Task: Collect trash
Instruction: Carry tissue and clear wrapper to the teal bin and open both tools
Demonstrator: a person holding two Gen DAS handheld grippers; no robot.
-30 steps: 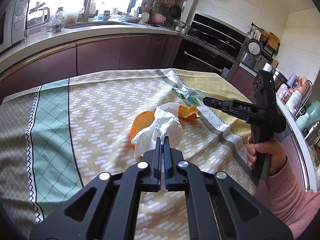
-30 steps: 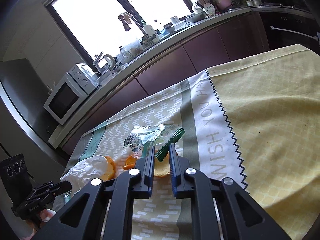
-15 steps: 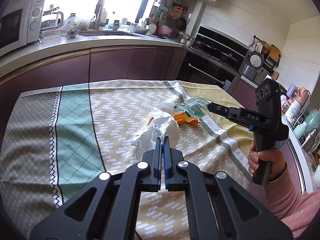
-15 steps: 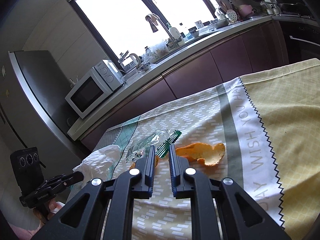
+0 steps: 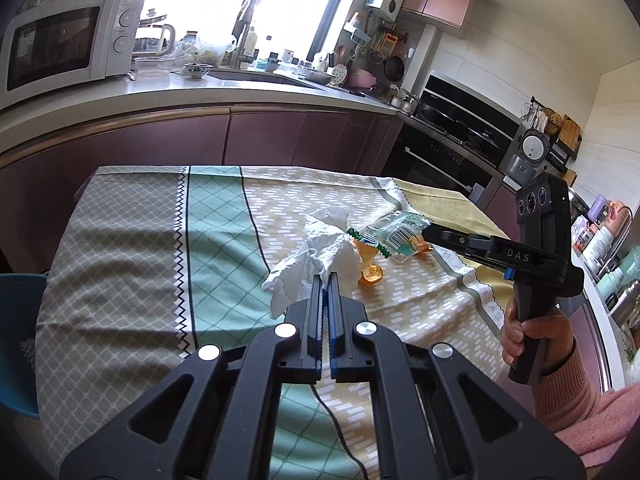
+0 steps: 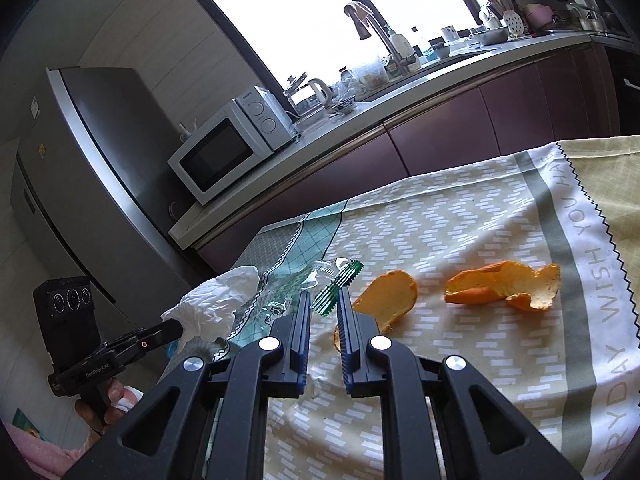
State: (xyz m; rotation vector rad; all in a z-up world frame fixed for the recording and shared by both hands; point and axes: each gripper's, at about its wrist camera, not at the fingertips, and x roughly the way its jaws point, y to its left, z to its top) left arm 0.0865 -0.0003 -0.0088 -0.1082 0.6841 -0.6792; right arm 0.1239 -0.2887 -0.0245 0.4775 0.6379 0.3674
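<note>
Trash here's light and floppy, so we've got the left gripper point(image 5: 325, 280) pinching tissue point(image 5: 320, 256), right gripper point(image 6: 324, 304) nipping the wrapper point(image 6: 316, 280) edge.

My left hand-held gripper point(image 5: 325, 280) and its tissue point(image 5: 316, 256) hide part of an orange peel point(image 5: 370, 268); the tablecloth lettering point(image 6: 600, 320) runs off-frame.

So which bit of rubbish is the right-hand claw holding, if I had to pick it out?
On the patterned tablecloth, look left of the two orange peels. Pinched in the right claw is a clear crinkly plastic wrapper. Its green saw-toothed edge and barcode set it apart from the white tissue beside it.
</note>
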